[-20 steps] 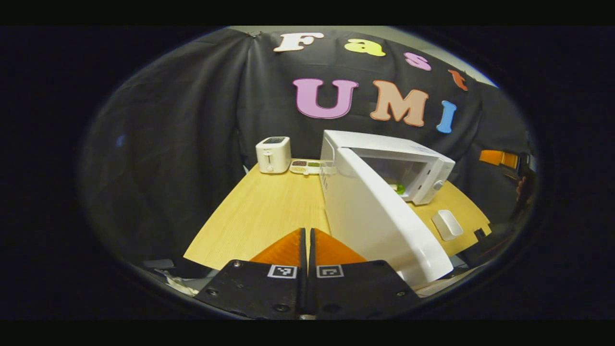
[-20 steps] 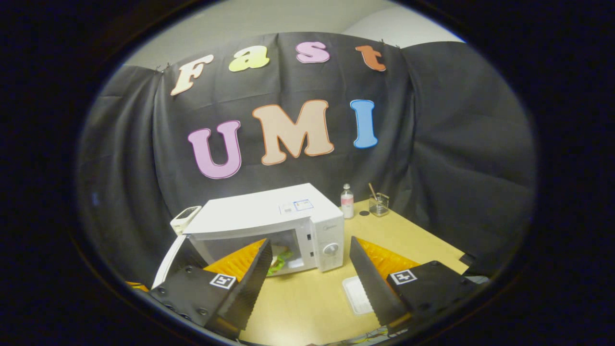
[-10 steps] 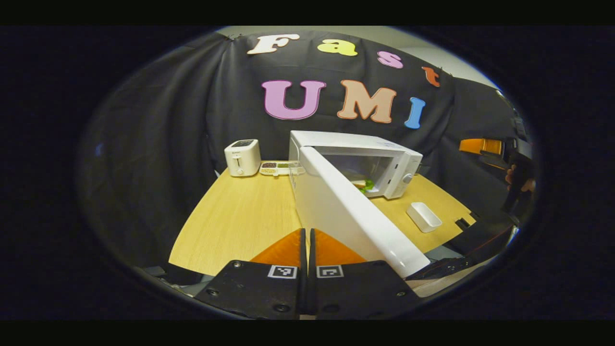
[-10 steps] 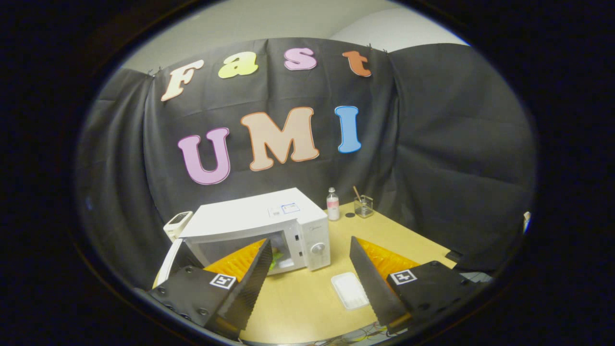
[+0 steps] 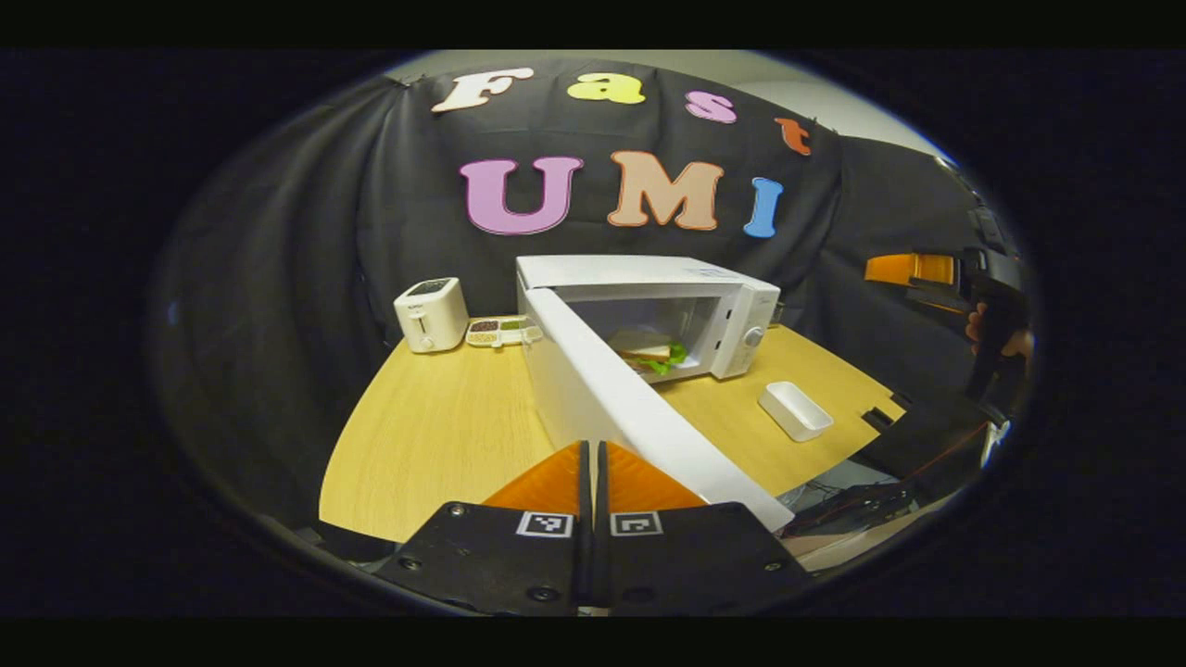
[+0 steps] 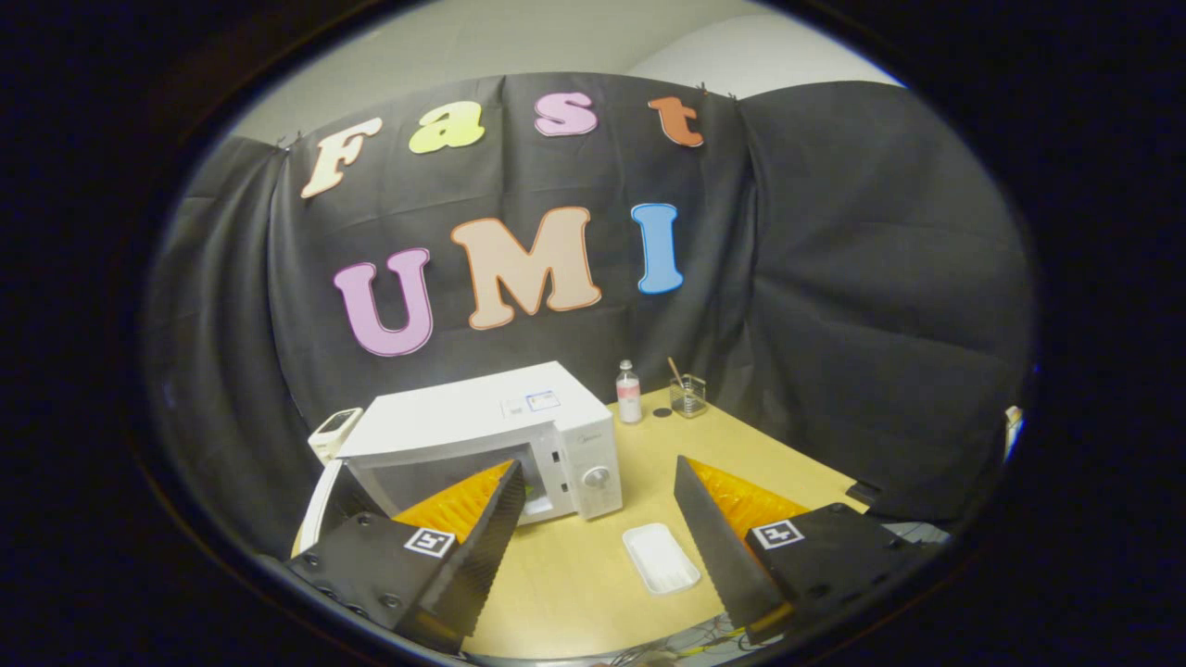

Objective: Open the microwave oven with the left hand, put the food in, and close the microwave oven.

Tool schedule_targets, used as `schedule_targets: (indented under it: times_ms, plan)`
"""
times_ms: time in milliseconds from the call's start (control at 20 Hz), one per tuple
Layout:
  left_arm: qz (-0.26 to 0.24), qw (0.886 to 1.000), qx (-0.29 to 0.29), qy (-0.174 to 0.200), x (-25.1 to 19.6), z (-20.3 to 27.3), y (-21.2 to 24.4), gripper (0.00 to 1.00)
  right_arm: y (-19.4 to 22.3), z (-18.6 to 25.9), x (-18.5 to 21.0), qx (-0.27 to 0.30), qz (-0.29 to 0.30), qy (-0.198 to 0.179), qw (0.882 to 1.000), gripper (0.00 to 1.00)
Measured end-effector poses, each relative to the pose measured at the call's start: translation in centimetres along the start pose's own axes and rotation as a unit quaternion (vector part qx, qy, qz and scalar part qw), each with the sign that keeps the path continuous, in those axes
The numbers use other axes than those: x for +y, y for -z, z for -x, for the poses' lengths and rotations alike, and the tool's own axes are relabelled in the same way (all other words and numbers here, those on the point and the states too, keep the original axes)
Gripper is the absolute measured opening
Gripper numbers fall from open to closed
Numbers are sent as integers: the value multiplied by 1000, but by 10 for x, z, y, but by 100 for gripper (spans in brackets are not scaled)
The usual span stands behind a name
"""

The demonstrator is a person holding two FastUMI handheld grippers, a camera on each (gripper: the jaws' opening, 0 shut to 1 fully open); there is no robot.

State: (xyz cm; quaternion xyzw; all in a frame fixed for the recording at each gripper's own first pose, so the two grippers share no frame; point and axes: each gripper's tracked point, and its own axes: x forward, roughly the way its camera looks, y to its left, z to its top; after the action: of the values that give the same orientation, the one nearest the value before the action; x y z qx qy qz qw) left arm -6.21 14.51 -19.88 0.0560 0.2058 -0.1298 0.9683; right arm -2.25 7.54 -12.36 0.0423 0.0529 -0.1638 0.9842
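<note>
The white microwave [image 5: 649,287] stands on the wooden table [image 5: 445,426] with its door [image 5: 639,417] swung wide open toward me. A sandwich with green lettuce [image 5: 649,352] lies inside the cavity. My left gripper [image 5: 593,446] is shut with nothing between its fingers, just left of the door's free edge. In the right gripper view the microwave [image 6: 482,431] sits ahead on the left, its door [image 6: 320,496] open. My right gripper [image 6: 598,468] is open and empty, held back above the table. That right gripper [image 5: 913,270] and a hand [image 5: 999,338] also show at the far right.
An empty white tray [image 6: 660,559] lies on the table in front of the microwave's right side. A toaster [image 5: 429,315] and a small divided dish [image 5: 496,331] stand at the back left. A bottle [image 6: 628,393] and a glass [image 6: 687,396] stand at the back right.
The left gripper has drawn back and swung, so the microwave looks smaller and its door shows edge-on. The right gripper has backed away from the microwave, still open; the sandwich stays inside.
</note>
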Motion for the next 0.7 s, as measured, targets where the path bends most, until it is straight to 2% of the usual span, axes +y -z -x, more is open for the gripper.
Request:
schedule_targets:
  times_ms: [50, 350, 550, 700]
  plan:
    - [2, 1000, 0, 1, -6, -3, -3, 1, -1, -3, -6, 2, 2, 0, 1000, 92]
    - [5, 1000, -3, -4, -49, -35, -22, 1, -9, -32, -39, 14, 6, -12, 1000, 92]
    - [9, 1000, -6, 5, -83, -63, -35, 2, -11, -50, -64, 22, 2, -16, 1000, 92]
    - [5, 1000, -17, 4, -104, -84, -46, 0, -10, -61, -84, 26, 7, -20, 999, 92]
